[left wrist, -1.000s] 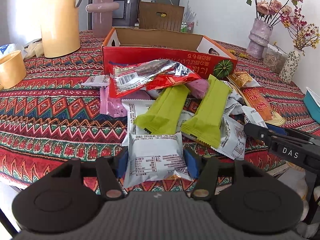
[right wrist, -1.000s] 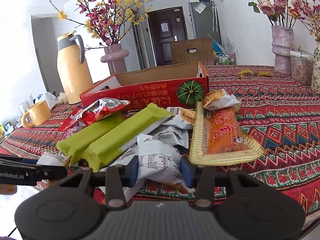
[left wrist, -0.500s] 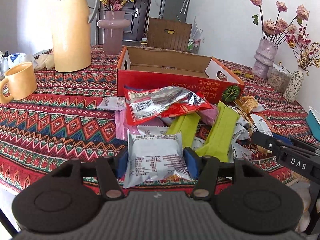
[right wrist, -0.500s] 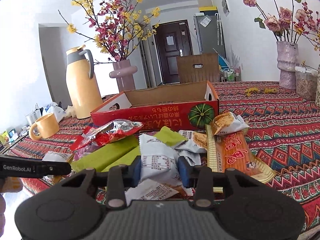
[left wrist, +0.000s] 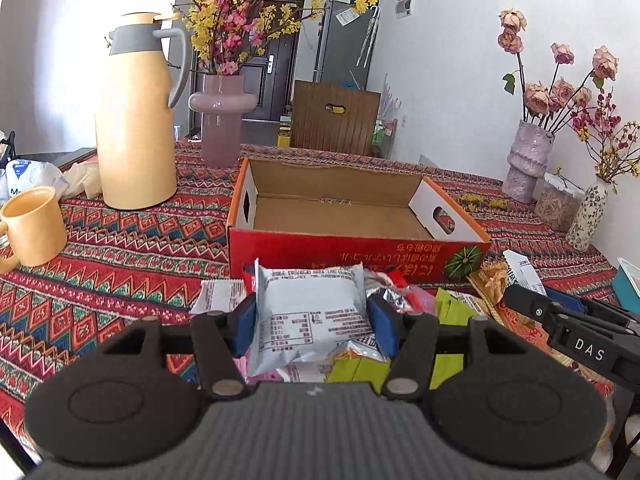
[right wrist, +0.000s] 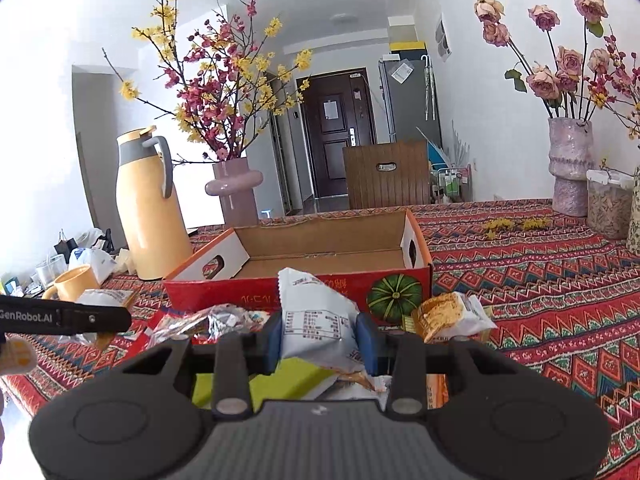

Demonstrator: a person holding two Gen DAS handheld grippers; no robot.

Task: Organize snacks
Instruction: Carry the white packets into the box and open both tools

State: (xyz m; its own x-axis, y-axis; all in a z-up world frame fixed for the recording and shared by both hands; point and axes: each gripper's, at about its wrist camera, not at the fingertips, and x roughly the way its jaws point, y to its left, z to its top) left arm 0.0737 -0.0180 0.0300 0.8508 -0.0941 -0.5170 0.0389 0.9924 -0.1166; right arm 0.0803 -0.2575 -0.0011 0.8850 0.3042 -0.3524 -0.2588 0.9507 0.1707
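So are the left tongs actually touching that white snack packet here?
Touching. In the left wrist view, both blue pads of the left tongs press against the sides of the white snack packet, which is clamped between them.

A yellow jug [left wrist: 138,120] stands at ten o'clock on the patterned tabletop [left wrist: 120,248], a mug [left wrist: 34,226] at nine, a pink vase [left wrist: 222,118] at eleven, a chair [left wrist: 335,118] at twelve.

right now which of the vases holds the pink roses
The rough lilac vase at the right wall end of the table holds the pink roses. The smooth mauve vase beside the yellow jug holds yellow and red blossom branches.
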